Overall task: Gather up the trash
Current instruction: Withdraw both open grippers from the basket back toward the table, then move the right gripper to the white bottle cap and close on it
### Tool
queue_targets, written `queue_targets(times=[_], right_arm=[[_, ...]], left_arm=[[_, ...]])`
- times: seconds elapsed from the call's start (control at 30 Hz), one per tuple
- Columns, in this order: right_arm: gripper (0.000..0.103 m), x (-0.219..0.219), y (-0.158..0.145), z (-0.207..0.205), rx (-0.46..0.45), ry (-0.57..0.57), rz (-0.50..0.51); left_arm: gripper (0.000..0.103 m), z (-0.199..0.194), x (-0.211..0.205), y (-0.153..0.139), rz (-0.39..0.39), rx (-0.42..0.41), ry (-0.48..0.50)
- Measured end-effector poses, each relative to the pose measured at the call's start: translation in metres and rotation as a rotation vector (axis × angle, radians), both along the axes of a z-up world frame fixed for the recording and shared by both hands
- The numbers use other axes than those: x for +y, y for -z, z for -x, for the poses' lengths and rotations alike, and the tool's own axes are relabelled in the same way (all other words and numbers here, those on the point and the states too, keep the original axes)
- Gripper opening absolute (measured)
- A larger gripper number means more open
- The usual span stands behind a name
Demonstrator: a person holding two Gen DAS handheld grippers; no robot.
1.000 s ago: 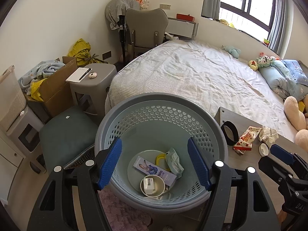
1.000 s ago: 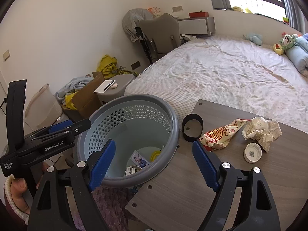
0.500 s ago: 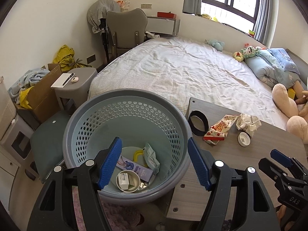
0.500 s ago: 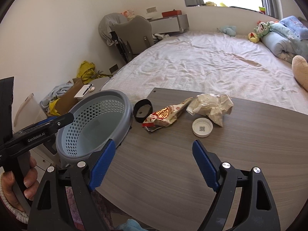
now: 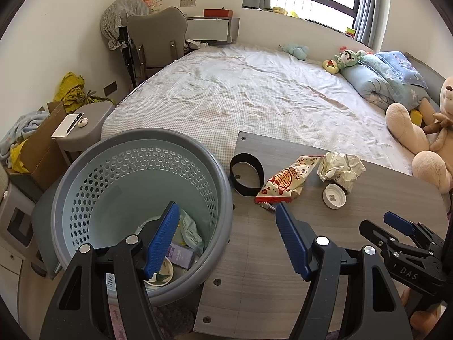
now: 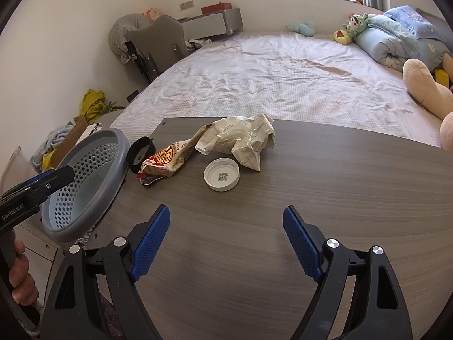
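Both views have swung away from the grey perforated plastic basket [image 5: 141, 170] toward the grey wood-grain table [image 6: 311, 198]. The right gripper [image 6: 226, 243] now hangs over bare tabletop near the white round lid [image 6: 221, 174], crumpled paper [image 6: 240, 137] and red-patterned snack wrapper [image 6: 167, 161]. The left gripper [image 5: 228, 243] straddles the basket rim. Both claws gape wide, empty.

The left gripper's [image 5: 228, 233] finger [image 5: 161, 240] covers part of the trash lying in the laundry basket [image 5: 223, 198], so the paper cup [image 5: 164, 273] and the purple box [image 5: 181, 256] show only in part. The basket's base is out of sight below the table's [image 5: 283, 283] left edge. The printing on the crumpled paper [image 6: 240, 138] is too small to read. The teddy bear [image 5: 424, 141] is cut off by the right picture edge.
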State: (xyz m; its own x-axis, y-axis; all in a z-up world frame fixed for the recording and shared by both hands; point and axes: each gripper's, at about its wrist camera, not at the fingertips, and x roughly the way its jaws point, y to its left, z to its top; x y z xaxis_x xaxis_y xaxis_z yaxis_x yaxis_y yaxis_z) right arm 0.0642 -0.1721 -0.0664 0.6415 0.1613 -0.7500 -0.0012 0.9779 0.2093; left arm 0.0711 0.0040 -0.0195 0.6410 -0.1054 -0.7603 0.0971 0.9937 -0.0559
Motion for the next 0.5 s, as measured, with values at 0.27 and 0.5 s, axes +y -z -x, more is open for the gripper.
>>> queue_targets(times=[0.27, 0.5], right_arm=[[0.080, 0.009, 0.012, -0.030, 0.033, 0.028, 0.029], [0.075, 0.020, 0.020, -0.044, 0.067, 0.056, 0.070]], left_arm=[[0.068, -0.011, 0.001, 0.001, -0.004, -0.007, 0.013], [0.068, -0.017, 0.005, 0.007, -0.002, -0.008, 0.032]])
